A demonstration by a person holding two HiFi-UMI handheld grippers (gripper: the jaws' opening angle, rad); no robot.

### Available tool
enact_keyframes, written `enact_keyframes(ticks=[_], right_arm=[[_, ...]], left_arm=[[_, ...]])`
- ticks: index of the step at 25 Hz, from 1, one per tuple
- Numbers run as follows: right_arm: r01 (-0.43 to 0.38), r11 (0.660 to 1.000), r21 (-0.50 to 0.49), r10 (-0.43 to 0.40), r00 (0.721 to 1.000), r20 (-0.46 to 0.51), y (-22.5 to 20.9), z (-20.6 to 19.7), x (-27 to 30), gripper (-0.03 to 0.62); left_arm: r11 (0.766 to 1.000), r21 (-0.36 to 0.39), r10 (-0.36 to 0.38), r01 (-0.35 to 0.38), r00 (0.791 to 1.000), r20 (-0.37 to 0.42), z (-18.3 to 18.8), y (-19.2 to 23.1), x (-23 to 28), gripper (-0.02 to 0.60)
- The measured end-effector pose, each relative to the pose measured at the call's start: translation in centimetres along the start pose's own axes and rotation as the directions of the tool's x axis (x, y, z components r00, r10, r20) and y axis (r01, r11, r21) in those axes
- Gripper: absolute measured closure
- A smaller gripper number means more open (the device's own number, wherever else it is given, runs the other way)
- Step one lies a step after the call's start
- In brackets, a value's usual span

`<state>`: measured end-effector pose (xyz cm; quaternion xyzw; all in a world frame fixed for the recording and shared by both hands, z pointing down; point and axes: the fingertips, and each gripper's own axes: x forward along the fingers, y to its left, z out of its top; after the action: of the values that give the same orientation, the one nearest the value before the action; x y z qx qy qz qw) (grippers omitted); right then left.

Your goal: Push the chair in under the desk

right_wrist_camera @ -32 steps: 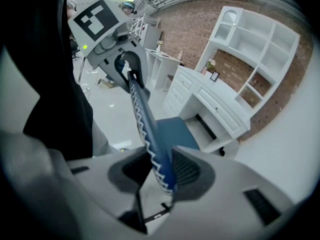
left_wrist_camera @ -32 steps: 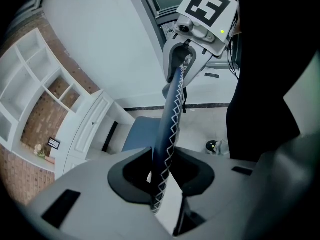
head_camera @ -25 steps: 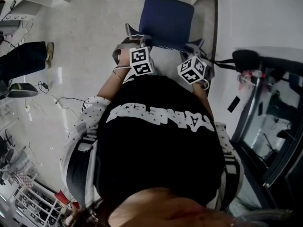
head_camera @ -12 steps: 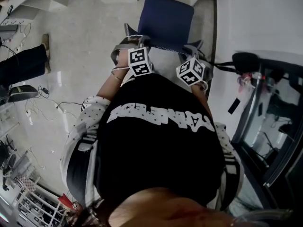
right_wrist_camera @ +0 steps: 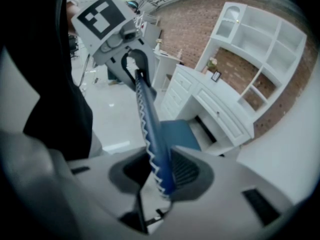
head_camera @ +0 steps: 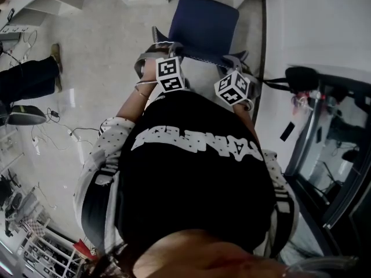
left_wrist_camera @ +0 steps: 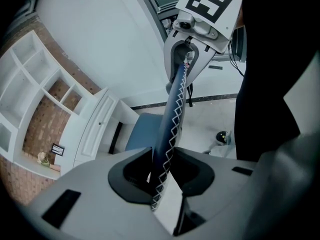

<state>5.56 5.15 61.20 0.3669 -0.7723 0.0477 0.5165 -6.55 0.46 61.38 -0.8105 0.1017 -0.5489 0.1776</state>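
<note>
A red-brick wall (right_wrist_camera: 192,21) backs white open shelving (right_wrist_camera: 260,34) in a bright room; the pale glossy floor (head_camera: 104,57) carries loose cables (head_camera: 72,133) at its left edge, near a bystander's dark trouser leg (head_camera: 26,77).

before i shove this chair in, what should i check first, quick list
1. Left gripper grip on the backrest: ok, jaws shut on its stitched top edge.
2. Right gripper grip: ok, jaws closing with the same edge between them, pressed against a pad.
3. Seat lined up with the desk: ok, it points at the dark opening under the white desk.
4. Chair legs and the floor beneath the seat: cannot tell, the seat hides them.
5. Bystander's leg: ok, off to the left, apart from the chair.
</note>
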Motion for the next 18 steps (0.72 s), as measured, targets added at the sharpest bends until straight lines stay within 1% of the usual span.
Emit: enact_keyframes(ticks=[11, 18], right_arm=[[0.02, 1.0, 0.013, -0.019, 0.999, -0.026, -1.7, 0.7, 1.0, 0.47], [0.03, 0.999, 0.011, -0.03, 0.997, -0.078, -5.3, -0.8, 1.7, 0.467]], left_arm=[[0.999, 0.033, -0.023, 0.022, 0.999, 0.032, 0.2, 1.9, 0.8, 0.451], [0.998, 0.068, -0.023, 0.017, 0.997, 0.08, 2.8, 3.5, 2.4, 0.456]])
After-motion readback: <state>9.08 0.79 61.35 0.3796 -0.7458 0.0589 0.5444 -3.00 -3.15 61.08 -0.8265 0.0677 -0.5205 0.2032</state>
